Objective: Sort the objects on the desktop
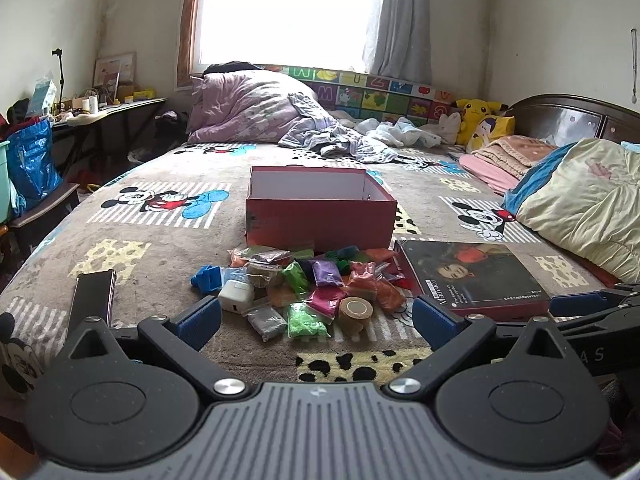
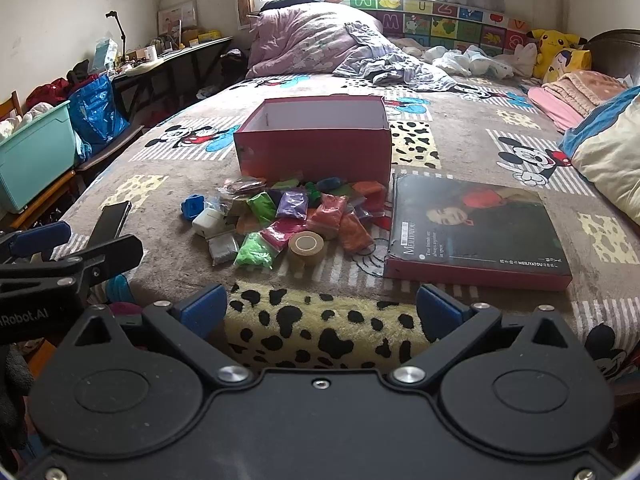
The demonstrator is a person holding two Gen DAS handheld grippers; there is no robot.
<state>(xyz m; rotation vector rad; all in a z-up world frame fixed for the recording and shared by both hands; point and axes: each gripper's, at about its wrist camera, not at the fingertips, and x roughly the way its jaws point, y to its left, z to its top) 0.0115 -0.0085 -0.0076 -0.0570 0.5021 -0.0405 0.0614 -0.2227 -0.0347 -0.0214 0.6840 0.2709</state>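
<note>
red box, bags heaped against front wall

Both fisheye views are looking forward along a hand-held gripper's own fingers, from low over the near edge of the bed toward the window. The left wrist view is sitting close to the pile of bags, facing the red box head-on. The right wrist view is sitting farther right and a little farther back, looking slightly down. Both are sharing the box, pile, book and phone, and each is catching the other gripper at its side edge.
</note>
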